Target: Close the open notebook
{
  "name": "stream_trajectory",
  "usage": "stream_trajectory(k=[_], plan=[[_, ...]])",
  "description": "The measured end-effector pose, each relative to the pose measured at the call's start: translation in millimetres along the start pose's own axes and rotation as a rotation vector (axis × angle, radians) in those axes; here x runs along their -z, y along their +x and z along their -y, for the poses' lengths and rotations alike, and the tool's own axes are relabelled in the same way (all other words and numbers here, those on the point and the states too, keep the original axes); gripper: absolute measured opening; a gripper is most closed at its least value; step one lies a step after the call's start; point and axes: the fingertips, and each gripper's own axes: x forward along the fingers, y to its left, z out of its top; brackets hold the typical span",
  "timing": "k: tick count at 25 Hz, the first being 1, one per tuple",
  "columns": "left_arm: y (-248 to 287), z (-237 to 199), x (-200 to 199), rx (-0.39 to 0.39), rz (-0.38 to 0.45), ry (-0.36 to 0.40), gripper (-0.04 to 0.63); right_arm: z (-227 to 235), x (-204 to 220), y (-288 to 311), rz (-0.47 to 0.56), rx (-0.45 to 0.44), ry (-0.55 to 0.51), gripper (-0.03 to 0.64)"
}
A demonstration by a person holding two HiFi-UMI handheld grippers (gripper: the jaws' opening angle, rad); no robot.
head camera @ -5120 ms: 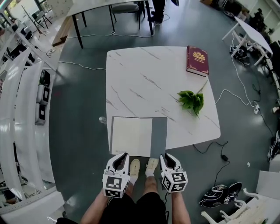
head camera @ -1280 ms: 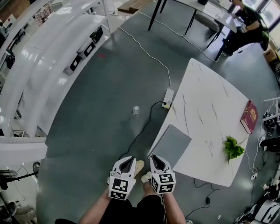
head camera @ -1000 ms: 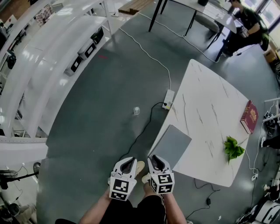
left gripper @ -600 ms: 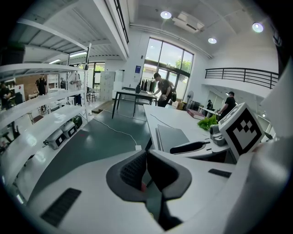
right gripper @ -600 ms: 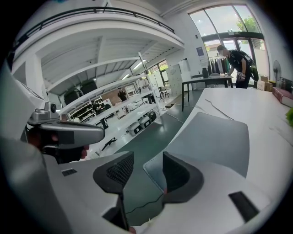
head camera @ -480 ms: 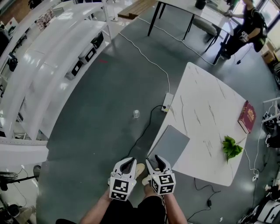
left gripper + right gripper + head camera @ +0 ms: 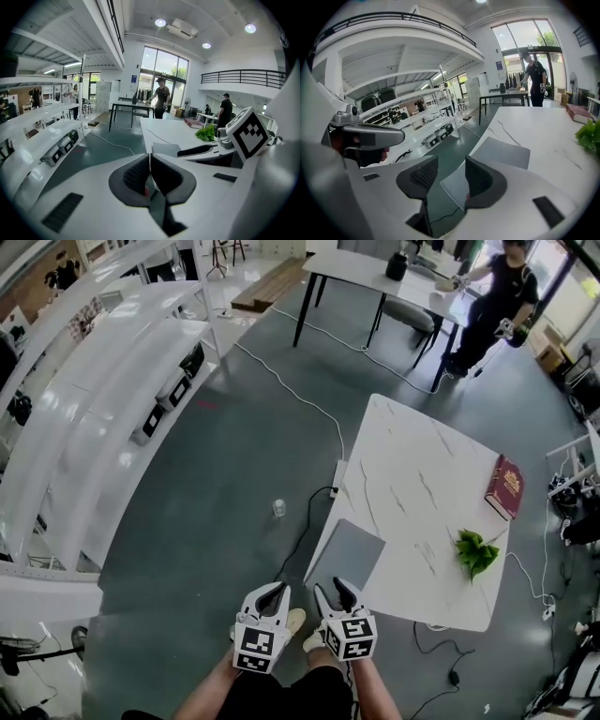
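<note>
Two tongs hover by the closed notebook (image 7: 347,557): left tongs (image 7: 278,588) pressed together, right tongs (image 7: 330,587) apart, empty, closing.

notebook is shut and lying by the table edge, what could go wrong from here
1. The notebook lies right at the near edge of the table, so a bump could push it onto the floor.
2. A power strip and its cable run across the floor beside the table, close to the person's feet; a careless step might snag them.
</note>
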Motion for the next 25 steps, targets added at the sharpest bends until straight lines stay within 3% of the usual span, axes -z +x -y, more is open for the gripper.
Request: stream_trajectory(k=[16, 25], plan=[[-33.1, 88.7, -108.8, 0.179, 0.173, 0.166, 0.028, 45.2, -84.5, -142.1, 0.269, 0.267, -0.012, 0.156], [-52.4, 139.9, -144.6, 0.296, 0.248, 0.267, 0.028, 60.8, -98.0, -226.7, 0.41, 0.435, 0.015, 0.129]])
